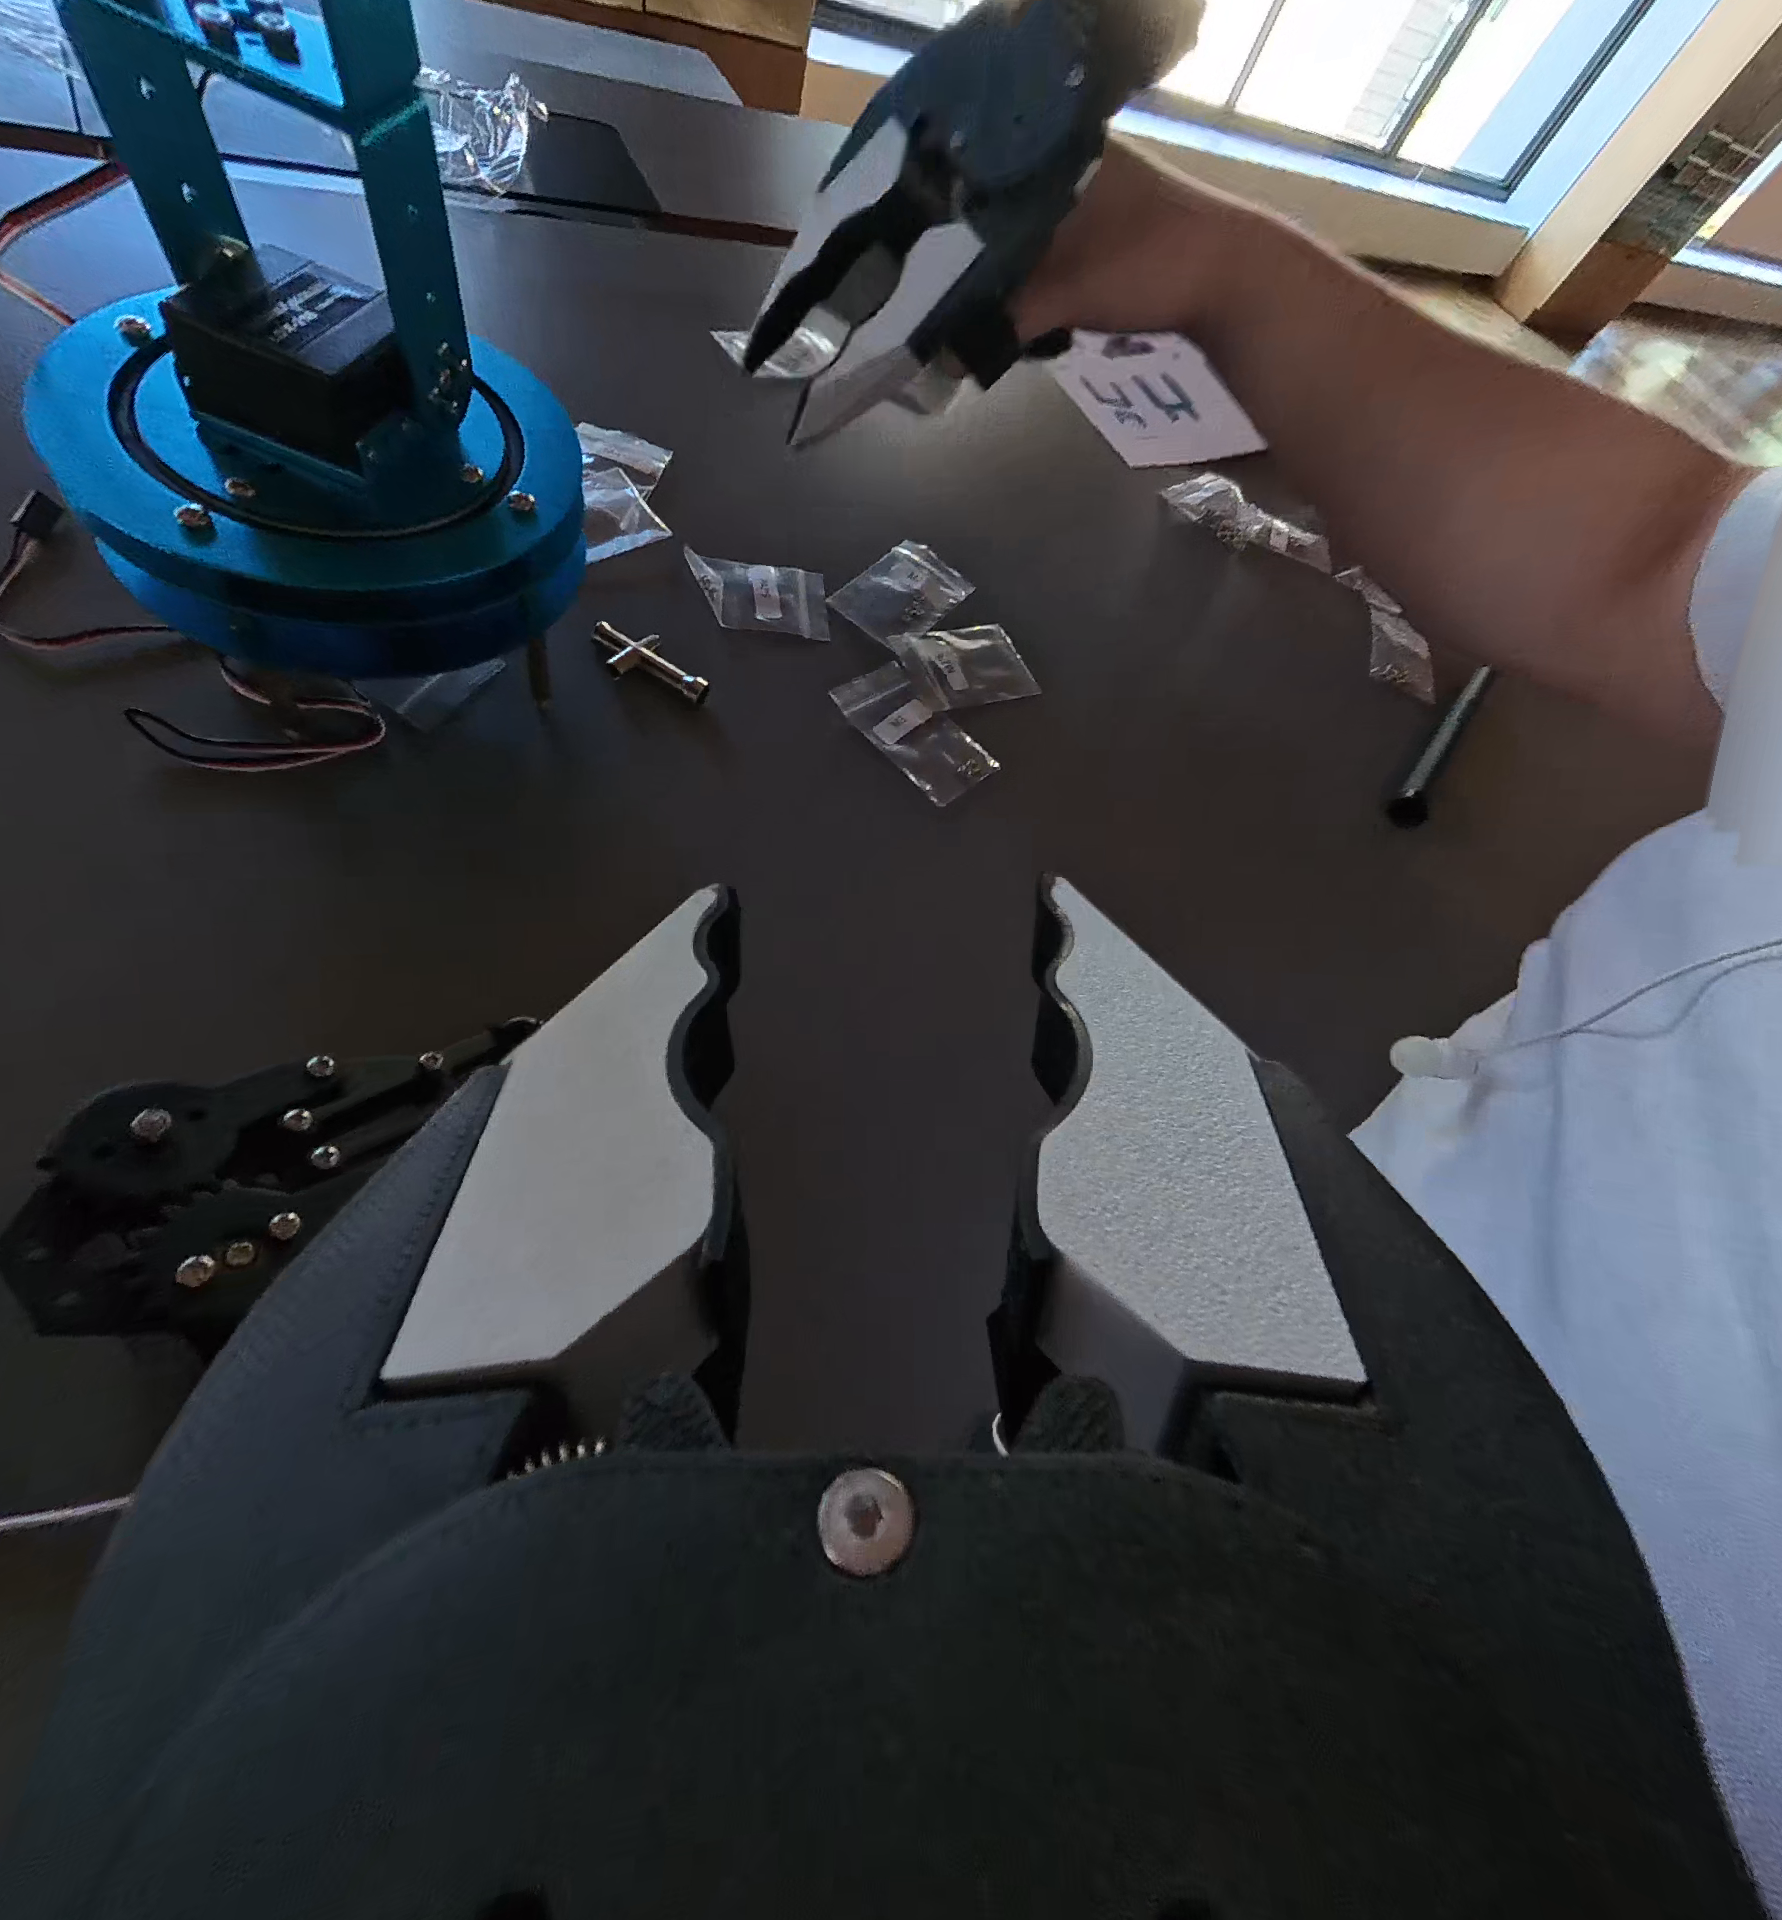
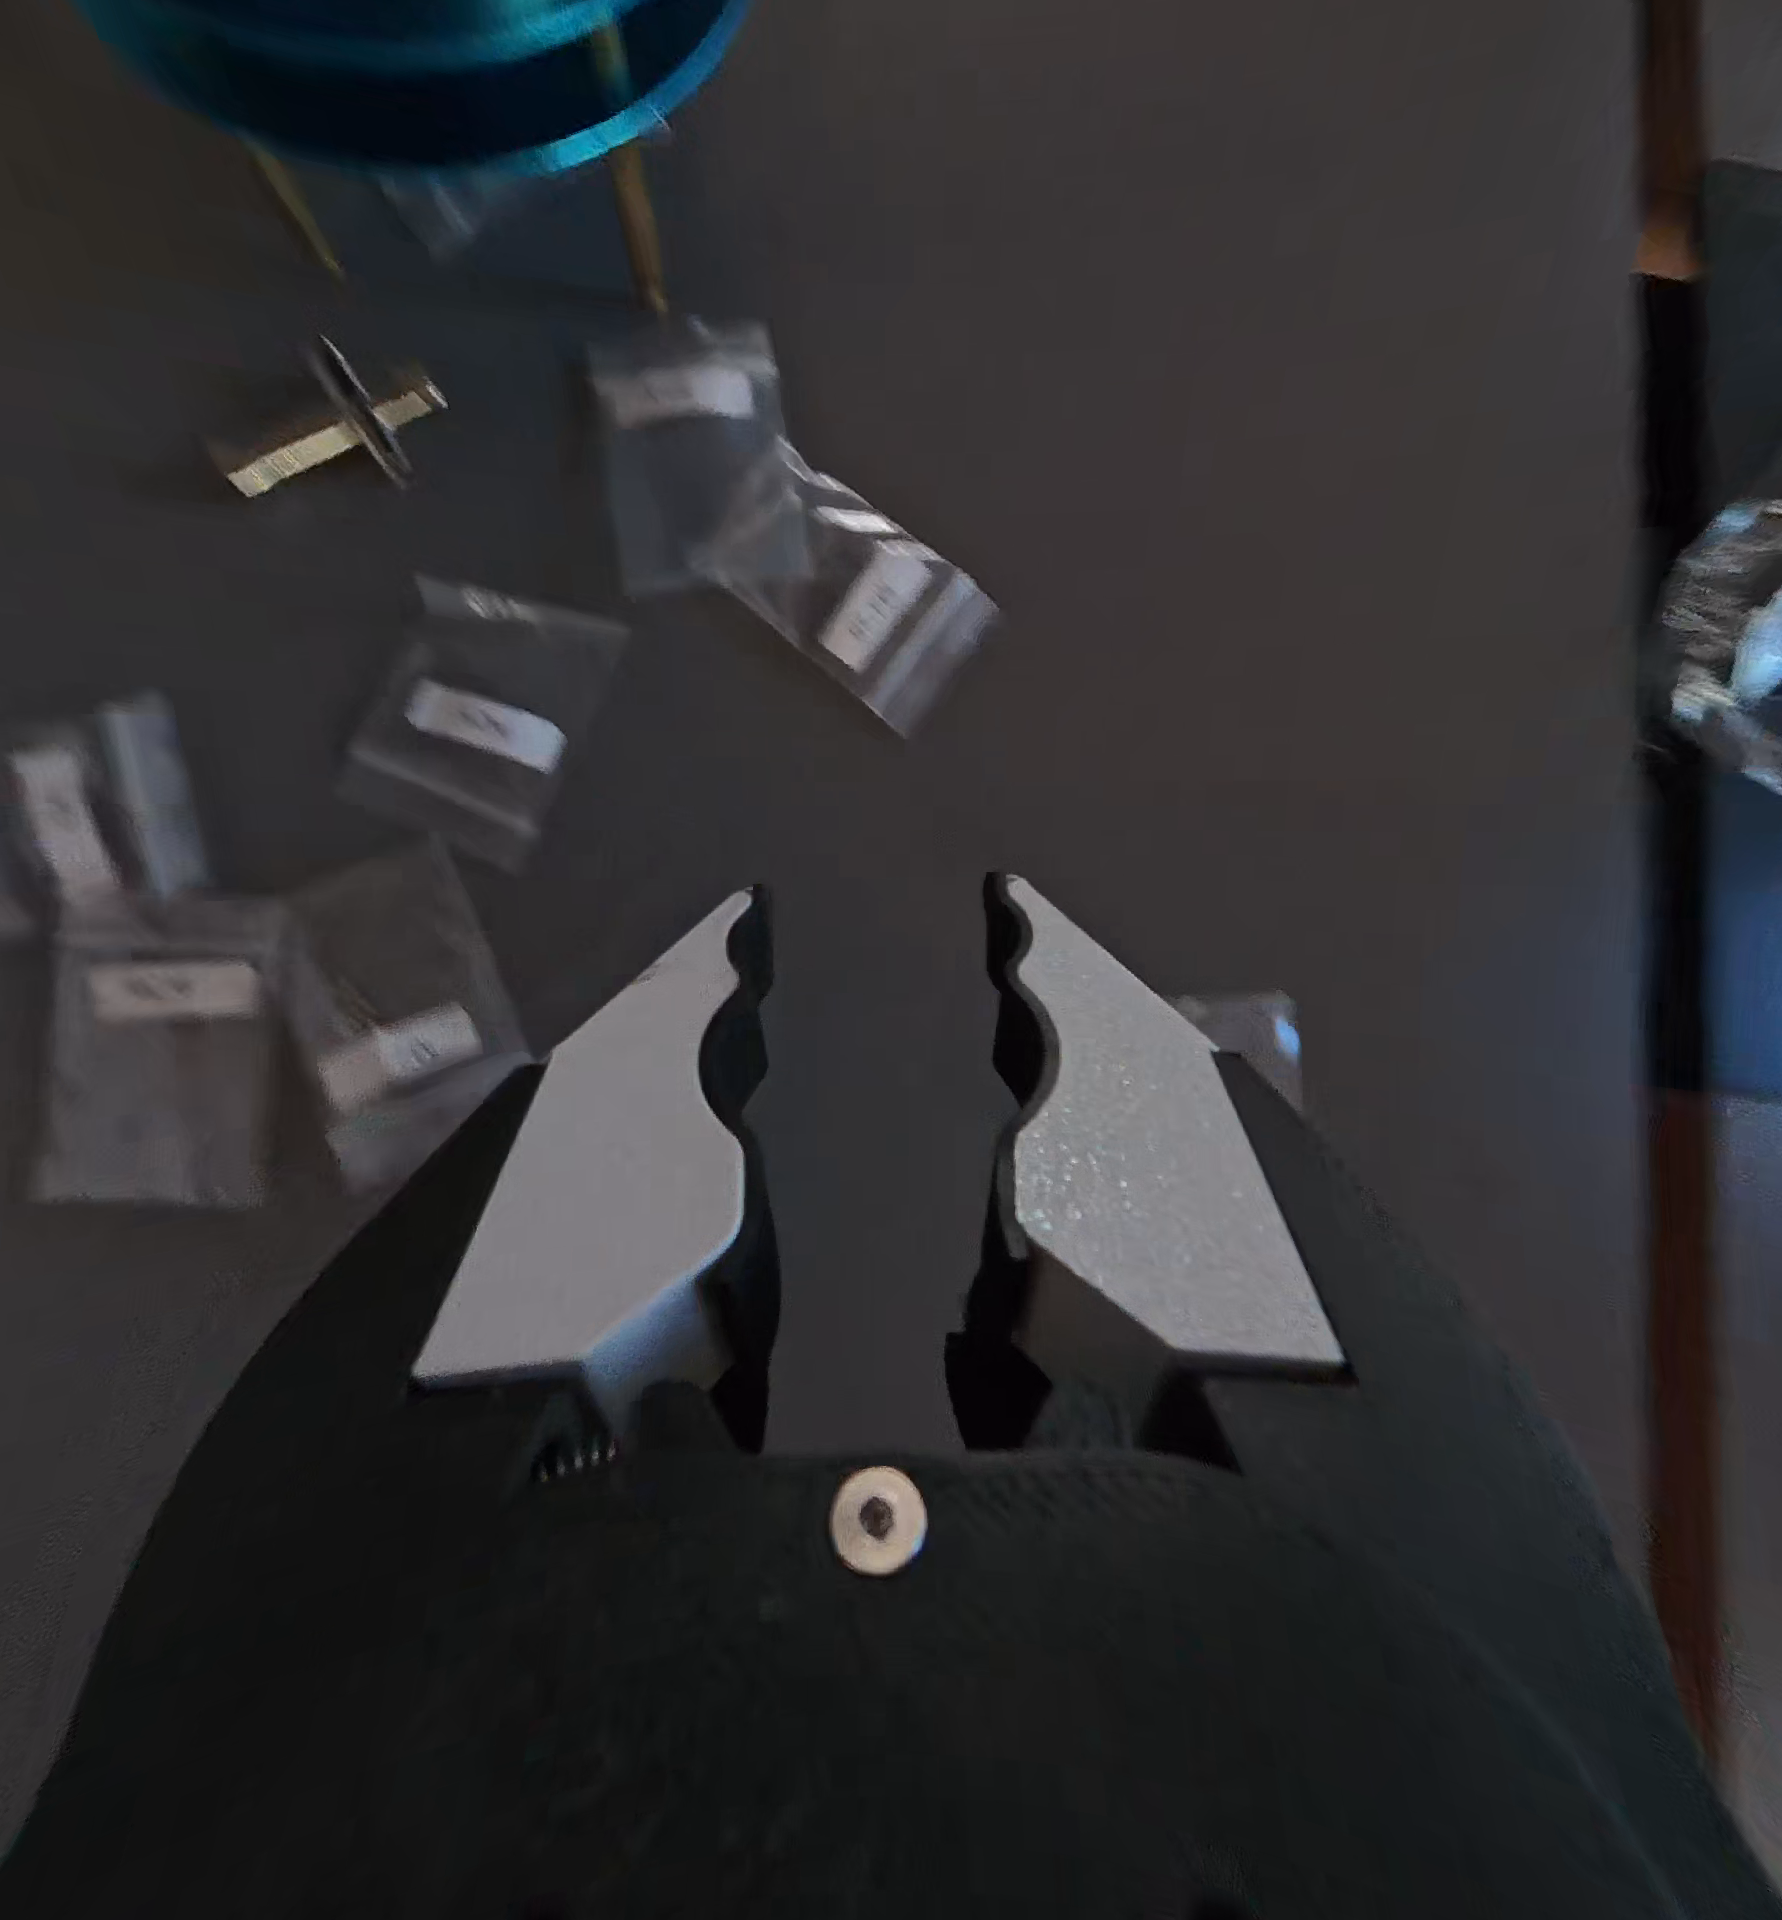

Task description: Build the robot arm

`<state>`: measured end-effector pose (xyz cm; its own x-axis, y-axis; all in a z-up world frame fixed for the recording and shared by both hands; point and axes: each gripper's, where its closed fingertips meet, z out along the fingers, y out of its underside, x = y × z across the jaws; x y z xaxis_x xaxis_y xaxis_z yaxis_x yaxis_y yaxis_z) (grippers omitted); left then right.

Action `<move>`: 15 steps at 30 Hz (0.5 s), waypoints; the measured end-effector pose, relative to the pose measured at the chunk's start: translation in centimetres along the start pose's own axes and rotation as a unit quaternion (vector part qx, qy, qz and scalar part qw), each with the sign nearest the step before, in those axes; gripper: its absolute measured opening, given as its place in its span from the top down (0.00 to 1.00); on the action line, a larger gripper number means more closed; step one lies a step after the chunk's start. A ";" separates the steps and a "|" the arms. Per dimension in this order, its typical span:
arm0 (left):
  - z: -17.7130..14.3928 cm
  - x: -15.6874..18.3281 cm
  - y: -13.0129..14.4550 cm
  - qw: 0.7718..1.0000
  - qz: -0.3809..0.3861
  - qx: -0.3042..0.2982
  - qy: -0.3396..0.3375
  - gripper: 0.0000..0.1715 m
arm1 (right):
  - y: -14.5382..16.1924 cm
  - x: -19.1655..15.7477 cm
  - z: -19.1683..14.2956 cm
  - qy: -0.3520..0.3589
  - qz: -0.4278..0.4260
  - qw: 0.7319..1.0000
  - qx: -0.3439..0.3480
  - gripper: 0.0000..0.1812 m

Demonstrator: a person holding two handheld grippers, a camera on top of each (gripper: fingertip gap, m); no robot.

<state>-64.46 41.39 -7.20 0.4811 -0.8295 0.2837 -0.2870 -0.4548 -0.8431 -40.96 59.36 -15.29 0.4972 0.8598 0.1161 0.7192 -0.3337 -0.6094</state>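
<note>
My left gripper (image 1: 887, 894) is open and empty, held low over the dark table (image 1: 866, 1039). A black claw part (image 1: 232, 1164) with silver screws lies just left of it. My right gripper (image 2: 874, 894) is open and empty above the table (image 2: 1230, 520); it also shows in the left wrist view (image 1: 778, 400), hovering over a small clear bag (image 1: 783, 353). Several small clear bags of hardware (image 1: 918, 655) lie between the grippers, also in the right wrist view (image 2: 482, 717). A metal cross wrench (image 1: 650, 661) lies by them, also in the right wrist view (image 2: 331, 426).
A blue robot-arm base (image 1: 295, 488) with a black servo and loose wires stands at the back left; its underside shows in the right wrist view (image 2: 419, 73). A white note (image 1: 1157, 400), a black rod (image 1: 1443, 743) and a person's arm (image 1: 1386, 416) are at right. Crumpled plastic (image 2: 1770, 644) lies past the table edge. Tip to tip, the grippers are about 30 cm apart. The metal cross wrench (image 1: 650, 661) is about 15 cm from my right fingertips. The right camera catches it too, in the right wrist view (image 2: 314, 419).
</note>
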 end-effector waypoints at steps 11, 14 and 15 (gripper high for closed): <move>0.0 -1.1 -0.9 1.000 0.007 -0.004 0.003 0.67 | 9.2 5.9 -6.8 0.007 0.068 0.991 -0.113 0.71; 0.4 -1.0 -0.9 1.000 0.015 -0.015 0.009 0.67 | 11.2 4.6 -8.0 0.002 0.060 0.989 -0.138 0.71; 0.6 -1.0 -1.0 1.000 0.017 -0.016 0.011 0.67 | 11.4 4.2 -8.2 -0.001 0.063 0.990 -0.130 0.72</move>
<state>-64.17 42.82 -6.91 0.4516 -0.8519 0.2653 -0.3300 -0.4358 -0.8374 -26.71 56.02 -15.28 0.5897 0.8061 0.0501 0.7524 -0.5257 -0.3969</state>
